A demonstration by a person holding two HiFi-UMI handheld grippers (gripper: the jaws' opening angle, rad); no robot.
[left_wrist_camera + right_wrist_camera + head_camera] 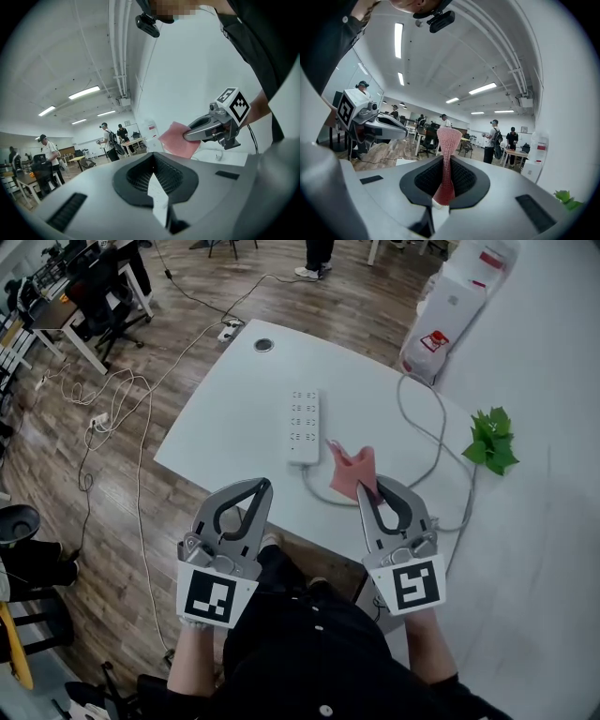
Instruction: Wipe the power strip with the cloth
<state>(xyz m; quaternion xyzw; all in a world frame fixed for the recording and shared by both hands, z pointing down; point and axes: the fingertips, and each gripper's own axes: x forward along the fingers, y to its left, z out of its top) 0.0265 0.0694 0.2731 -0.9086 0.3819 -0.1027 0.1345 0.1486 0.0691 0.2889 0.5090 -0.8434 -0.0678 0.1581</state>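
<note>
White table w/ a rounded front edge, sitting on a wood plank floor that has loose cables snaking all over it. There's a round grommet at the far corner of the tabletop. A green plant sprig sits off to the right by the white wall. Further back is a white unit w/ a red label, too small to read tbh.

The room is an open office. There are desks and black chairs at the far left and people standing around in the bg. Strip lights and pipes run along the ceiling.

The power strip is white w/ four rows of sockets. It lies flat near the table's front edge, and its grey cord loops off to the right.

Right gripper: jaws clamped on the pink cloth, which is pinched right btwn them and fans out past the tips. It's held up just right of the strip's near end, not touching it afaict.

Left gripper: jaws closed together w/ nothing btwn them. It's held over the table's front edge, left of the other one.

Only print I can make out is the b&w square markers on each gripper's cube.
</note>
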